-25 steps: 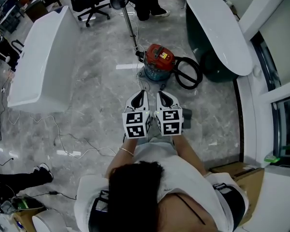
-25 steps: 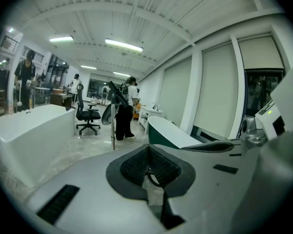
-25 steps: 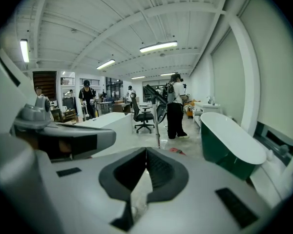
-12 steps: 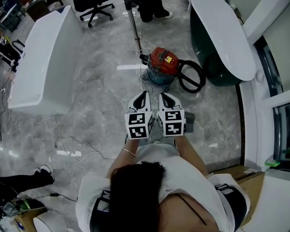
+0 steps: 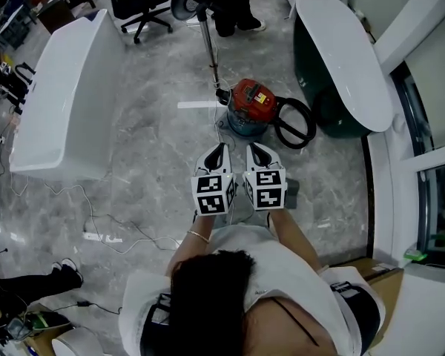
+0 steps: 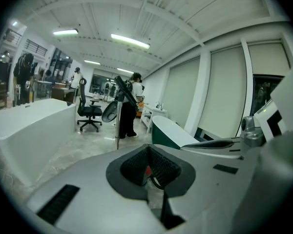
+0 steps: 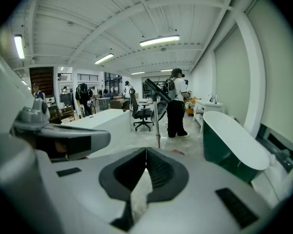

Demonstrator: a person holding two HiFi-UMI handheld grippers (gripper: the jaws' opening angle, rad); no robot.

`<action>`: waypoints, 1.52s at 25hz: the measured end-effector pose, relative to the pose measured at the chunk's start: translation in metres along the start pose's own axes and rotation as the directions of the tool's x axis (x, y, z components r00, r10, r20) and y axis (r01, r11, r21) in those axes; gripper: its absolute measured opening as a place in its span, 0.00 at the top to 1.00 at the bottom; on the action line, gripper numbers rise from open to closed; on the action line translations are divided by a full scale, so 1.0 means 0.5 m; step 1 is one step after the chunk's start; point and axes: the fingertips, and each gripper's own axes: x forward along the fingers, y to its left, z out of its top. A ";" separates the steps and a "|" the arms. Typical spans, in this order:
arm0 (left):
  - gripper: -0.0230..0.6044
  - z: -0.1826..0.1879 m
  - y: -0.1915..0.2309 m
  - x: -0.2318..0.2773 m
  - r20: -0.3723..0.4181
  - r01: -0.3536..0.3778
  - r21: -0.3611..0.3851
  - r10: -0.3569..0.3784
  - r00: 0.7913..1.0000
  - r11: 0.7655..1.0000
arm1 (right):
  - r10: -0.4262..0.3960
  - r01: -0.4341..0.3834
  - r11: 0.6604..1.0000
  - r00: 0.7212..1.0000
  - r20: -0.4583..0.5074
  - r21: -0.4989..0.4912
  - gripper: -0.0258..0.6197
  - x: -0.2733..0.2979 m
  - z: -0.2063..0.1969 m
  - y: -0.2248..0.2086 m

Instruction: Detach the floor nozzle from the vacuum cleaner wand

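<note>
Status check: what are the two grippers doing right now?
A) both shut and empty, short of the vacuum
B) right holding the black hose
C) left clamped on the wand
A: the left gripper and right gripper each have jaws together on nothing, and the red canister sits ahead of them, untouched.

- No word, brand name or number can be read anywhere in the room from where I stand.
- The left marker cube (image 5: 211, 193), on the left gripper (image 5: 220, 150), carries black-and-white square code patterns. They hold no letters or digits.
- The right marker cube (image 5: 265, 188), on the right gripper (image 5: 254, 149), shows the same kind of square patterns and no lettering.
- The red canister vacuum cleaner (image 5: 251, 104) on the floor has a small yellow label (image 5: 262, 99) on its top. Its print is too small to read.
</note>
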 end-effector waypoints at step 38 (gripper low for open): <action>0.96 0.158 0.157 0.220 -0.051 0.084 0.051 -0.081 0.995 0.995 | -0.015 0.016 1.000 0.999 -0.030 0.019 0.94 0.267 0.149 0.000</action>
